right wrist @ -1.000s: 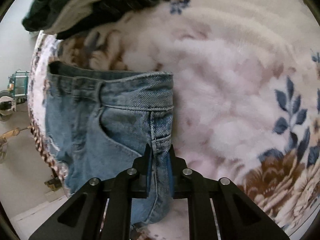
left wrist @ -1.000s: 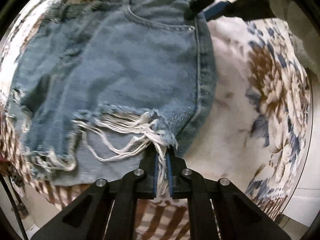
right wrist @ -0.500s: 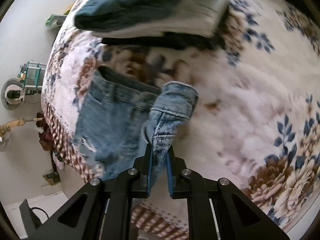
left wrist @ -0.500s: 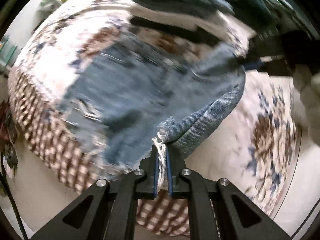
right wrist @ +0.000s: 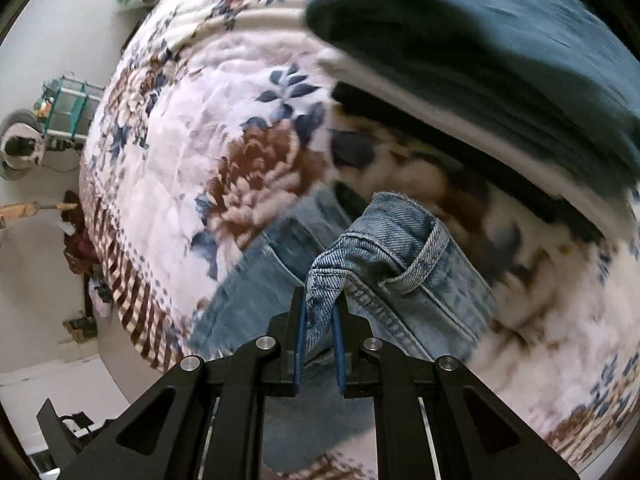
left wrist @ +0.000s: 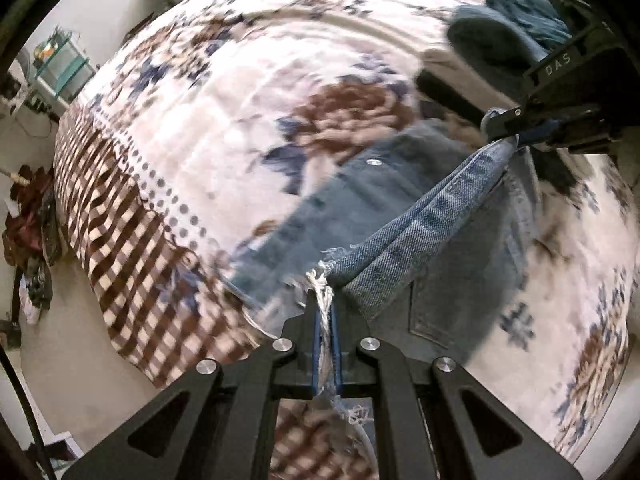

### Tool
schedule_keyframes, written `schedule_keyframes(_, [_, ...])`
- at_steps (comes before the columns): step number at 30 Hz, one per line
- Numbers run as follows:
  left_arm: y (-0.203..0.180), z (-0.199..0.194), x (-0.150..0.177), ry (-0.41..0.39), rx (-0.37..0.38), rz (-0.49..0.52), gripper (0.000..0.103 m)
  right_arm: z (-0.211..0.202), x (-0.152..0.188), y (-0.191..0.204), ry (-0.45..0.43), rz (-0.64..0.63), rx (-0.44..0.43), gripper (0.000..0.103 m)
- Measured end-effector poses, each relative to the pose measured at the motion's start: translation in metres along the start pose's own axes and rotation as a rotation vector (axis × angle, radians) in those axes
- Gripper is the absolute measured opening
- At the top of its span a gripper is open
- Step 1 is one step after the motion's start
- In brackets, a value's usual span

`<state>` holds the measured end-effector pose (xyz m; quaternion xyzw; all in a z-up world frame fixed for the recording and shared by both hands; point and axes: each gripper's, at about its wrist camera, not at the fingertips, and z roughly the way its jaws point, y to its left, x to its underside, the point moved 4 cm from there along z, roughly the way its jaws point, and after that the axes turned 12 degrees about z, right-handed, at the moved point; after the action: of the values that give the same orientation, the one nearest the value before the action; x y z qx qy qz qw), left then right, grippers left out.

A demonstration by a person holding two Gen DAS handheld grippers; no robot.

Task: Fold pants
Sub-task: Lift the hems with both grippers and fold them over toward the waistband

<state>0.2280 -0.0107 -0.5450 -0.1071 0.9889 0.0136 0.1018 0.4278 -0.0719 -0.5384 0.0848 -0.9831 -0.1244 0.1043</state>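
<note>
The pants are light blue denim shorts (left wrist: 420,216) with a frayed white hem, lifted off a floral bedspread (left wrist: 240,92). My left gripper (left wrist: 325,300) is shut on the frayed hem corner. The side seam stretches taut from it up to my right gripper (left wrist: 516,136), seen at the upper right of the left wrist view. In the right wrist view my right gripper (right wrist: 320,300) is shut on the waistband corner of the shorts (right wrist: 384,248), beside a belt loop (right wrist: 424,264). The rest of the denim hangs below and is blurred.
A stack of folded clothes, dark teal over white over black (right wrist: 480,60), lies on the bed just beyond the shorts; it also shows in the left wrist view (left wrist: 492,36). The bedspread's brown checked border (left wrist: 116,216) hangs over the bed's edge. Floor clutter (left wrist: 32,216) and a shelf (right wrist: 64,104) stand at left.
Both grippers have lifted the shorts off the bed and swung them over to the left. The denim lay flat a second ago; it now hangs stretched between the two grippers.
</note>
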Motion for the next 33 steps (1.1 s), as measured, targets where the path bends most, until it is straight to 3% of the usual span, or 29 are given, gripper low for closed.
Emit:
schedule_keyframes(12, [0.058,0.075,-0.010,0.107,0.023,-0.073,0.003,0.111,-0.048,0.074,0.104,-0.047,0.151,0.012])
schedule_keyframes(20, [0.067,0.105,0.002,0.160,0.057,-0.088,0.005,0.142,-0.050,0.091,0.139,-0.078,0.248,0.015])
schedule_keyframes(22, [0.073,0.101,0.005,0.170,0.056,-0.128,0.012,0.141,-0.048,0.097,0.159,-0.111,0.261,0.026])
schedule_keyframes(24, [0.083,0.094,0.007,0.173,0.059,-0.180,0.040,0.135,-0.044,0.106,0.185,-0.130,0.218,0.070])
schedule_keyframes(25, [0.087,0.087,0.009,0.160,0.050,-0.198,0.050,0.130,-0.041,0.109,0.188,-0.128,0.197,0.077])
schedule_keyframes(26, [0.091,0.081,0.011,0.145,0.034,-0.206,0.071,0.121,-0.039,0.111,0.172,-0.131,0.187,0.080])
schedule_keyframes(27, [0.094,0.075,0.013,0.133,0.016,-0.211,0.079,0.108,-0.036,0.111,0.138,-0.142,0.191,0.080])
schedule_keyframes(30, [0.100,0.062,0.025,0.130,0.006,-0.238,0.080,0.077,-0.026,0.095,0.095,-0.090,0.173,0.080])
schedule_keyframes(33, [0.098,0.058,0.050,0.175,0.057,-0.299,0.081,0.055,-0.015,0.064,0.062,-0.020,0.153,0.080])
